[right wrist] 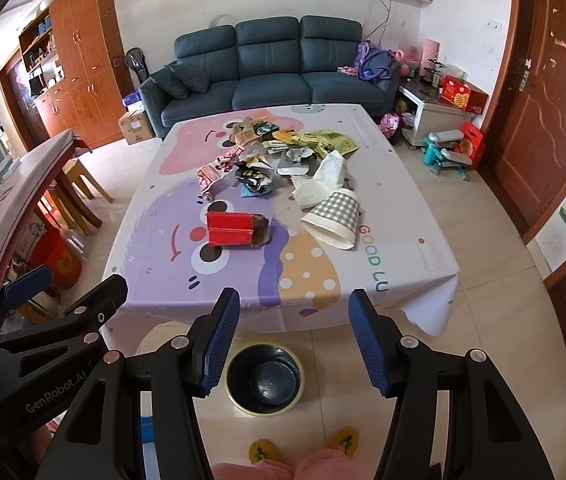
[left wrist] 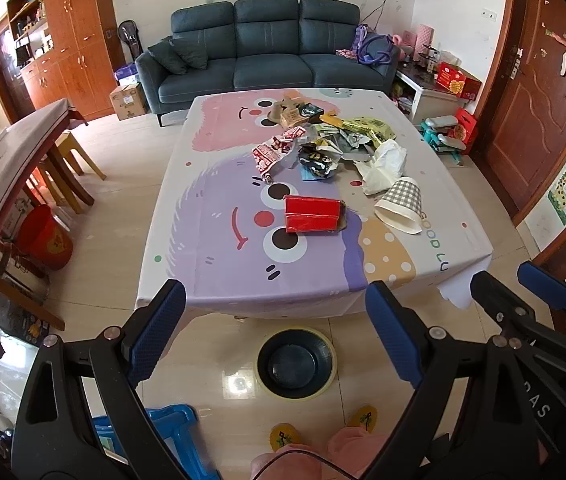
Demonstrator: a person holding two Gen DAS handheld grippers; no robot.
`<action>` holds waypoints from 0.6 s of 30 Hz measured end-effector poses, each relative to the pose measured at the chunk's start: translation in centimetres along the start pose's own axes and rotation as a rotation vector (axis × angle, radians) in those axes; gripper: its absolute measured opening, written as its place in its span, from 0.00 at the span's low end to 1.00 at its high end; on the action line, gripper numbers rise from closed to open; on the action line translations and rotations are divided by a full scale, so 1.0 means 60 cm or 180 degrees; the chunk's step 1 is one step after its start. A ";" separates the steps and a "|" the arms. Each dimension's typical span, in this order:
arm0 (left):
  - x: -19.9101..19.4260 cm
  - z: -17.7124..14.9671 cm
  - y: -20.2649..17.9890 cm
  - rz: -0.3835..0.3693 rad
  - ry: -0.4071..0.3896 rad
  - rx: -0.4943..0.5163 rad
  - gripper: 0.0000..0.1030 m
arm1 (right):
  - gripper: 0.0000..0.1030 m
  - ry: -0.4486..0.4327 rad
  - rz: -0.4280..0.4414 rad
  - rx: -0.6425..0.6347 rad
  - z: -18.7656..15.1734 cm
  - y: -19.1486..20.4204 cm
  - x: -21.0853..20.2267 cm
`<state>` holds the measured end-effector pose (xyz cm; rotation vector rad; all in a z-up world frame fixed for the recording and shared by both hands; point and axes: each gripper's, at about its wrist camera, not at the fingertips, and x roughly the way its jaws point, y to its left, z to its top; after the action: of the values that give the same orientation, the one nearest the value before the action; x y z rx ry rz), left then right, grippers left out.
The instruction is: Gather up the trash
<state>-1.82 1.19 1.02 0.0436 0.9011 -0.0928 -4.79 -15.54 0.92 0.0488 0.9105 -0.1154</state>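
Status: the collection has not visibly begun. All trash seen lies on the table (left wrist: pixel 243 280), and the dark waste bin (left wrist: pixel 295 364) on the floor just off the table's near edge looks empty as far as its inside shows.

Items outstanding: a red box (left wrist: pixel 311 214) lies alone near the middle of the table, nearest to the near edge. A checked paper cup (left wrist: pixel 401 205) lies on its side toward the right edge, mouth turned toward the near edge, with a white plastic bag (left wrist: pixel 385 166) touching it on the far side. Beyond these, a heap of crumpled wrappers (left wrist: pixel 323 148) spreads from the middle toward the far edge, ending in brown cardboard pieces (left wrist: pixel 289 114) close to the far edge.

Grippers: the left gripper (left wrist: pixel 275 334) and the right gripper (right wrist: pixel 294 340) both hang off the near edge, above the floor and bin, jaws spread wide and holding nothing.

Clearance: the near strip of the table is bare, giving an unobstructed approach to the red box and the cup. The tablecloth hangs loose at the near right corner and could snag. The bin mouth is unobstructed, directly below the grippers. A blue stool (left wrist: pixel 163 436) stands at floor level to the left, beside the person's slippered feet (left wrist: pixel 285 436).
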 end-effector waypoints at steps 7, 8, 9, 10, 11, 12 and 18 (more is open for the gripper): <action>0.011 0.013 0.000 -0.0076 -0.0020 0.0000 0.88 | 0.56 -0.0028 -0.0093 0.0033 0.001 -0.008 -0.001; 0.013 0.015 -0.002 -0.0097 -0.0010 0.0008 0.88 | 0.56 -0.0032 -0.0099 0.0047 0.001 -0.010 -0.001; 0.017 0.017 -0.005 -0.0110 0.0002 0.0024 0.88 | 0.56 -0.0039 -0.0108 0.0077 0.003 -0.013 -0.001; 0.020 0.019 -0.008 -0.0117 0.0011 0.0043 0.88 | 0.56 -0.0048 -0.0114 0.0116 0.007 -0.018 0.002; 0.023 0.023 -0.010 -0.0119 0.0010 0.0057 0.88 | 0.56 -0.0048 -0.0117 0.0133 0.010 -0.021 0.005; 0.026 0.027 -0.013 -0.0111 0.0004 0.0061 0.88 | 0.56 -0.0039 -0.0116 0.0139 0.012 -0.024 0.010; 0.053 0.054 -0.019 -0.0086 -0.0002 0.0021 0.88 | 0.56 -0.0032 -0.0030 0.0158 0.046 -0.044 0.053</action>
<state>2.55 -0.40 0.55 0.0374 0.9008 -0.1210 -1.00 -18.69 0.11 0.0900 0.8980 -0.1471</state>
